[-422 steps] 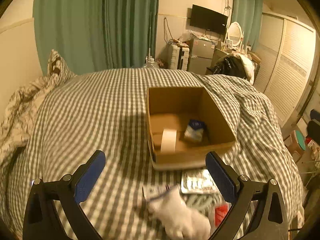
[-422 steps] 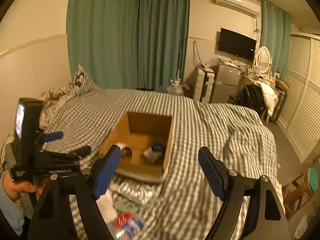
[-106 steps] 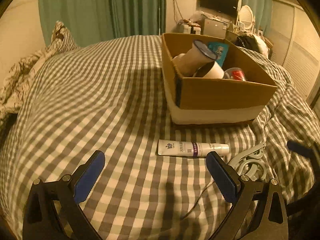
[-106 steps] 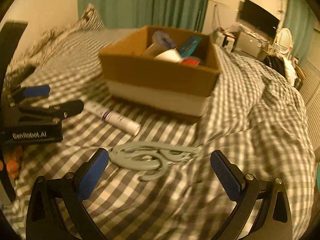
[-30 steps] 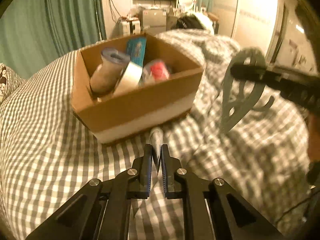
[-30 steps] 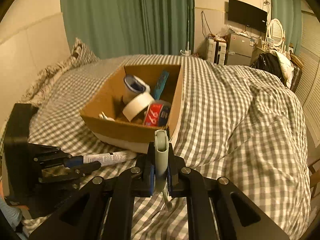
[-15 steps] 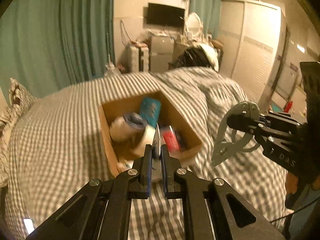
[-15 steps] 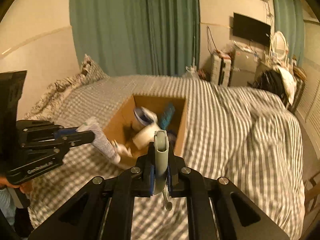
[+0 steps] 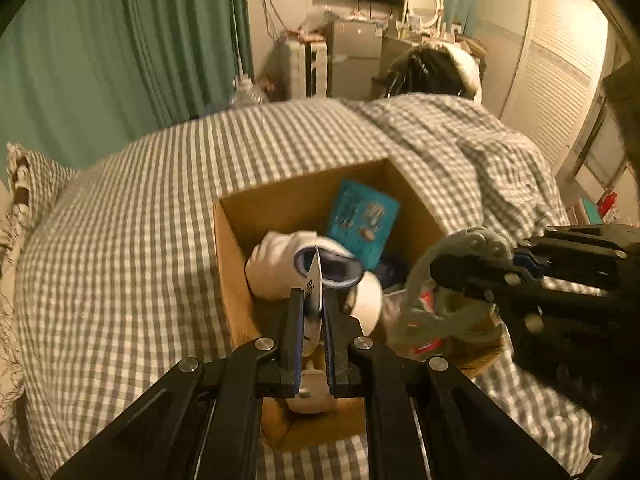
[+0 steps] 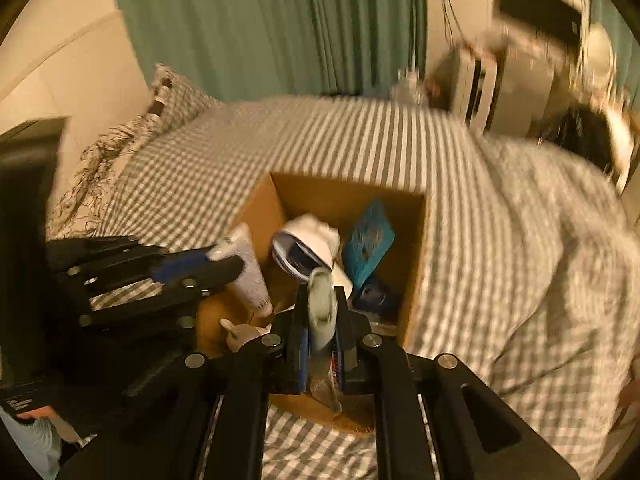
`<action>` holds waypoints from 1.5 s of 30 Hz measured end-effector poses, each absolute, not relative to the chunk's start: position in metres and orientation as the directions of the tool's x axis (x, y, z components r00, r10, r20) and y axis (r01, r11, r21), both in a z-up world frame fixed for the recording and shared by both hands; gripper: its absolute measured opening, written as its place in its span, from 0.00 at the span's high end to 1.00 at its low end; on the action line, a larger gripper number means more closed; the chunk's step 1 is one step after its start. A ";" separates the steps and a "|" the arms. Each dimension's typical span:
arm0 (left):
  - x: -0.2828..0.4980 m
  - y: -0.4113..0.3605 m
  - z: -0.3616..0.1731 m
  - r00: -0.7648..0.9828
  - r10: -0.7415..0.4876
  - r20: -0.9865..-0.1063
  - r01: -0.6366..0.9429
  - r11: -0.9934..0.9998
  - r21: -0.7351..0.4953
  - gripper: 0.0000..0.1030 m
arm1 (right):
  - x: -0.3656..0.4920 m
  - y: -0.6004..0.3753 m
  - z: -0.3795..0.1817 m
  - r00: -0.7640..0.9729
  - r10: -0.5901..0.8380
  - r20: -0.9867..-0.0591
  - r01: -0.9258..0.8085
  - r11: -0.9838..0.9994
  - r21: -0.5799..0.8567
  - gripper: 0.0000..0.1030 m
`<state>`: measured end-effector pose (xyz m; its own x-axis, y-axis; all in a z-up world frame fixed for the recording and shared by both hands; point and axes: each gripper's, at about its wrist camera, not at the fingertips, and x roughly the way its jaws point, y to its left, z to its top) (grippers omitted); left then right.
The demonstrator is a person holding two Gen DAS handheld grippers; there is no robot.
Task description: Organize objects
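Note:
An open cardboard box (image 9: 236,264) (image 10: 416,264) sits on the checked bed and holds several items: a white rolled sock (image 9: 276,268), a teal packet (image 9: 362,220), a tape roll (image 9: 368,296). My left gripper (image 9: 311,304) is shut on a white cream tube (image 9: 314,292) and holds it over the box; the tube also shows in the right wrist view (image 10: 250,272). My right gripper (image 10: 320,308) is shut on a grey-green plastic hanger (image 10: 320,300) (image 9: 444,292), held over the box's near right side.
The checked duvet (image 9: 120,264) covers the bed around the box. Pillows (image 10: 120,148) lie at the far left. Green curtains, a fridge, a TV and louvred closet doors (image 9: 556,80) stand beyond the bed.
Both grippers have come closer to the box and lower, so the tube and the hanger now hang over its inside. Both stay shut on their items.

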<state>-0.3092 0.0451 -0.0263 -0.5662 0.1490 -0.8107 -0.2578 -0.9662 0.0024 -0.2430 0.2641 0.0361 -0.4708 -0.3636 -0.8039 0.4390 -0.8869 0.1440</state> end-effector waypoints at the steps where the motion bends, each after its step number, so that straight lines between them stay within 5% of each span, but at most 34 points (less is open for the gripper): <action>1: -0.311 0.044 -0.032 -0.560 0.150 -0.815 -0.258 -0.966 -0.001 0.92 | -0.249 0.266 0.028 -0.456 -0.374 -0.807 0.426 -0.888 0.171 0.91; 5: -0.317 0.036 -0.040 -0.573 0.146 -0.807 -0.233 -0.972 -0.010 0.90 | -0.262 0.269 0.017 -0.475 -0.376 -0.795 0.398 -0.898 0.186 0.86; 7: -0.319 0.033 -0.041 -0.582 0.158 -0.797 -0.222 -0.975 -0.031 0.85 | -0.265 0.273 0.020 -0.515 -0.378 -0.769 0.381 -0.905 0.190 0.68; 8: -0.321 0.033 -0.040 -0.586 0.161 -0.794 -0.217 -0.975 -0.038 0.75 | -0.264 0.276 0.025 -0.538 -0.385 -0.750 0.371 -0.907 0.199 0.54; 11: -0.315 0.032 -0.030 -0.628 0.135 -0.766 -0.198 -0.980 -0.010 0.33 | -0.257 0.277 0.045 -0.603 -0.385 -0.699 0.364 -0.912 0.190 0.52; 12: -0.311 0.033 -0.024 -0.651 0.128 -0.748 -0.199 -0.980 0.006 0.30 | -0.253 0.277 0.053 -0.621 -0.378 -0.686 0.364 -0.915 0.175 0.51; 23: -0.267 0.031 0.052 -0.744 0.130 -0.655 -0.194 -0.981 0.026 0.18 | -0.193 0.292 0.135 -0.767 -0.284 -0.576 0.337 -0.941 0.016 0.33; 27: -0.242 0.025 0.096 -0.808 0.123 -0.577 -0.164 -0.986 0.018 0.01 | -0.161 0.302 0.175 -0.815 -0.271 -0.512 0.318 -0.948 -0.005 0.18; 35: -0.182 0.022 0.155 -0.909 0.164 -0.382 -0.173 -0.985 -0.011 0.00 | -0.094 0.314 0.228 -0.902 -0.236 -0.361 0.285 -0.954 -0.089 0.00; 41: -0.142 0.020 0.150 -0.949 0.190 -0.253 -0.180 -0.982 -0.062 0.00 | -0.057 0.320 0.218 -0.947 -0.203 -0.249 0.235 -0.966 -0.105 0.00; 45: -0.120 0.019 0.119 -0.971 0.105 -0.217 -0.100 -0.994 -0.033 0.00 | -0.051 0.321 0.184 -0.952 -0.167 -0.258 0.203 -0.972 -0.119 0.00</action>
<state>-0.1195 0.0189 0.1187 -0.9706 0.1049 -0.2166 -0.1001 -0.9944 -0.0331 -0.0508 0.3213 0.1836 -0.9515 -0.1670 -0.2583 0.2030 -0.9719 -0.1194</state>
